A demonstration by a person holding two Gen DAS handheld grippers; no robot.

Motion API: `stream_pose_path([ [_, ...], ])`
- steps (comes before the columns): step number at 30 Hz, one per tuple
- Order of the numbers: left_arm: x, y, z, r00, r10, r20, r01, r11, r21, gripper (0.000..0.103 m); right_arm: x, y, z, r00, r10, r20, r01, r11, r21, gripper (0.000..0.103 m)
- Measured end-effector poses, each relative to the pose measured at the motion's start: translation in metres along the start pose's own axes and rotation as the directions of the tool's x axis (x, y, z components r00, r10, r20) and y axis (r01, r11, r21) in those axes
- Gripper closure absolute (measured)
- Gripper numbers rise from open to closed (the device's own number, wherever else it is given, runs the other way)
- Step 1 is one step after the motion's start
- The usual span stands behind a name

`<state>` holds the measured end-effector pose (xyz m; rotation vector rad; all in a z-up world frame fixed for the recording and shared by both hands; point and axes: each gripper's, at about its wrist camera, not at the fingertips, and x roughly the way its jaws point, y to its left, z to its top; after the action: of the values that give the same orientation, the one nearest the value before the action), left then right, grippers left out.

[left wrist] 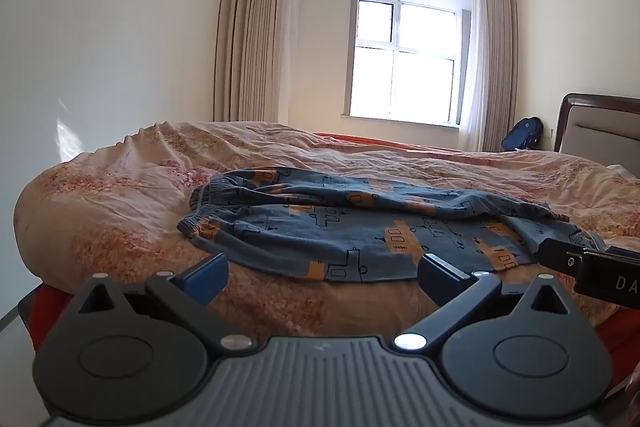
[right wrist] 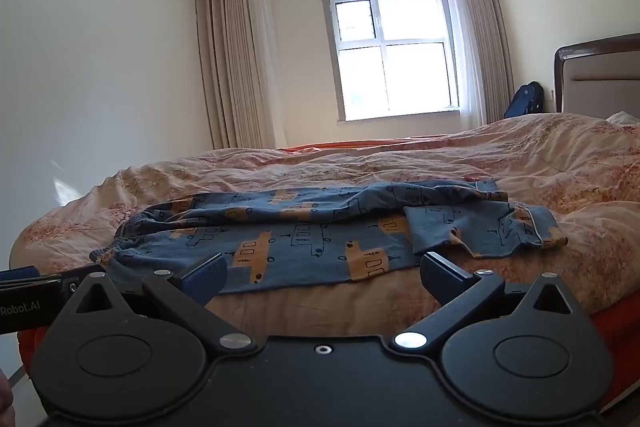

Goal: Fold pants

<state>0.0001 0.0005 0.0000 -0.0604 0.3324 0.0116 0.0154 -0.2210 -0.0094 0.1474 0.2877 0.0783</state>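
Sunlit bedroom: a bed (left wrist: 120, 227) with a rumpled peach quilt carries the blue patterned pants (left wrist: 340, 227), which lie along its near edge, waistband toward the wall side and legs loosely doubled toward the headboard (right wrist: 600, 79). Left gripper (left wrist: 322, 277) and right gripper (right wrist: 322, 275) both hover just short of the pants' near hem, jaws spread wide and empty. A good start would likely be one pinch near the waistband and one near the cuffs, smoothing the bunched far leg first.

bright daylight from the overexposed window (left wrist: 404, 63), sharp focus, fisheye bending and dark vignette at corners.
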Motion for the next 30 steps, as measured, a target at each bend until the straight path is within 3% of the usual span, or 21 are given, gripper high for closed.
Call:
stream_pose_path([
  [30, 0.0030, -0.0003, -0.0033, 1.000, -0.005, -0.023, 0.006, 1.000, 0.026, 0.000, -0.0001, -0.0015, 0.0017, 1.000, -0.013, -0.017, 0.014, 1.000, 0.014, 0.000],
])
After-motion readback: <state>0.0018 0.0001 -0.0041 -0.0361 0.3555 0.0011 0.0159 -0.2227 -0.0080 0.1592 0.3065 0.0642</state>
